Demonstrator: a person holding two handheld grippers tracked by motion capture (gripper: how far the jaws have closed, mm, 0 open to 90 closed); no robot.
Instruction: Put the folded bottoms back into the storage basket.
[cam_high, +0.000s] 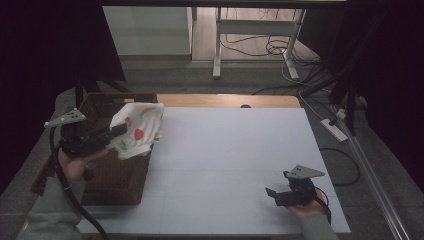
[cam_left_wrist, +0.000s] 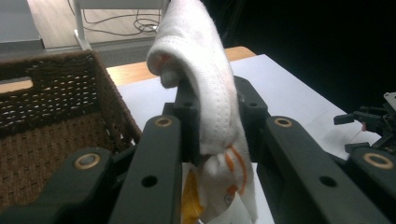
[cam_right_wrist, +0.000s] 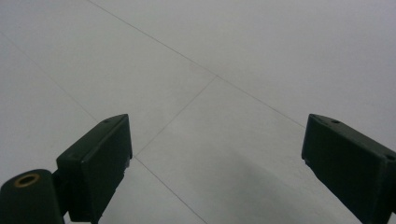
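In the high view, the left tongs (cam_high: 119, 131) hang above the wicker basket (cam_high: 112, 175) at the left edge of the white surface (cam_high: 230, 165), clenched on a white cloth (cam_high: 137, 129) with red and orange prints. The cloth is lifted clear of the surface and bunches around the tips of the tongs, over the basket's right wall. The right tongs (cam_high: 270, 192) rest low near the front right corner of the surface, well apart from the cloth, with their jaws spread.

In the left gripper view, the left tongs (cam_left_wrist: 212, 116) pinch a thick fold of the cloth (cam_left_wrist: 205, 74) between their jaws; the fold rises above the tips and a printed end hangs down beneath them. The basket (cam_left_wrist: 56, 121) lies to the left of the tongs, and the other tongs (cam_left_wrist: 369, 123) show far off to the right.

In the right gripper view, the right tongs (cam_right_wrist: 215, 149) stand released, jaws wide apart, with bare surface (cam_right_wrist: 210, 65) between and ahead of them.
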